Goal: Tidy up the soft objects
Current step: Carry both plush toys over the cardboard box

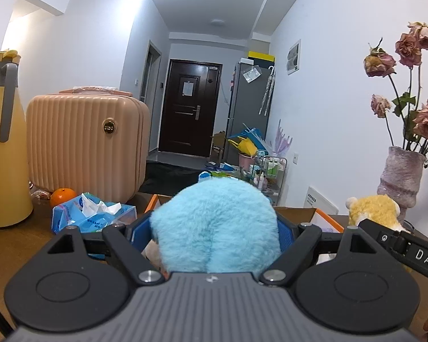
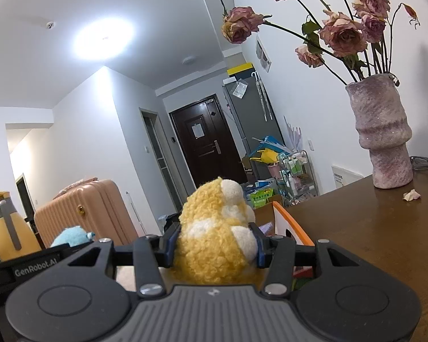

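Note:
My left gripper [image 1: 214, 232] is shut on a fluffy light-blue plush toy [image 1: 215, 225], which fills the space between its blue pads and hides what lies below. My right gripper [image 2: 214, 246] is shut on a curly yellow-and-white plush toy [image 2: 214, 242]. Both are held over an open cardboard box with orange-edged flaps [image 1: 326, 219], also seen in the right wrist view [image 2: 288, 219]. The yellow plush shows in the left wrist view [image 1: 373, 209] at the right, and the blue plush in the right wrist view [image 2: 71, 236] at the left.
On the brown table [image 2: 371, 228] stand a purple vase with dried roses [image 2: 385, 139], a yellow thermos jug [image 1: 2, 142], a pink ribbed case [image 1: 85, 142], an orange [image 1: 62, 196] and a blue tissue pack [image 1: 94, 213]. A crumpled scrap [image 2: 411, 194] lies near the vase.

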Demonstrator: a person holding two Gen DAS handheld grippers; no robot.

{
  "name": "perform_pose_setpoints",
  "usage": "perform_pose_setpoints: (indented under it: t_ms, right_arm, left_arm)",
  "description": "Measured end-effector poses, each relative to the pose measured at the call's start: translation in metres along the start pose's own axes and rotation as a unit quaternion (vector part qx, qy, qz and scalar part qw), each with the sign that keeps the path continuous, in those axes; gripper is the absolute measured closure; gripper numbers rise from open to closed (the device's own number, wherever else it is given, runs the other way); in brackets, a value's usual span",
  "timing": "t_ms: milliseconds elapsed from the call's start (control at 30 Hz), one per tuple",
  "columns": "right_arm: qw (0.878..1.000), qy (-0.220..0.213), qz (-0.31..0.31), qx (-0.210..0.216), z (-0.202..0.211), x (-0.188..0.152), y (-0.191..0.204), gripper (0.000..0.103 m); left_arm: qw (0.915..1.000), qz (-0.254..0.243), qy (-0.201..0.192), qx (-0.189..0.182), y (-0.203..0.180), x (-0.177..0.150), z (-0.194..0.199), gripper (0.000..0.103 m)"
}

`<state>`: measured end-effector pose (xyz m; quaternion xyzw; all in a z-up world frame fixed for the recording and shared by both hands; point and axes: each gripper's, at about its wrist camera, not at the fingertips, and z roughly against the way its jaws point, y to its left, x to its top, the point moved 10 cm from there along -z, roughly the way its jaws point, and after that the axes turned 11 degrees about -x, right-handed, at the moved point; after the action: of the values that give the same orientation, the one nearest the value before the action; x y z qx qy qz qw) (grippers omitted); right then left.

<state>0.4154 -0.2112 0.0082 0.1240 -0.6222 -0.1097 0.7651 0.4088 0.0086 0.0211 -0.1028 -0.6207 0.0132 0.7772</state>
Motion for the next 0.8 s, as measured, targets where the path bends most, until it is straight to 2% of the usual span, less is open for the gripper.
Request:
perform_pose_setpoints:
  t_ms: [800]
  right_arm:
    - [1.0, 0.006, 0.009, -0.003, -0.077, 0.007, 0.01, 0.055]
  left_arm:
    - [0.9998, -0.009, 0.003, 0.017, 0.007, 0.004, -0.07, 0.019]
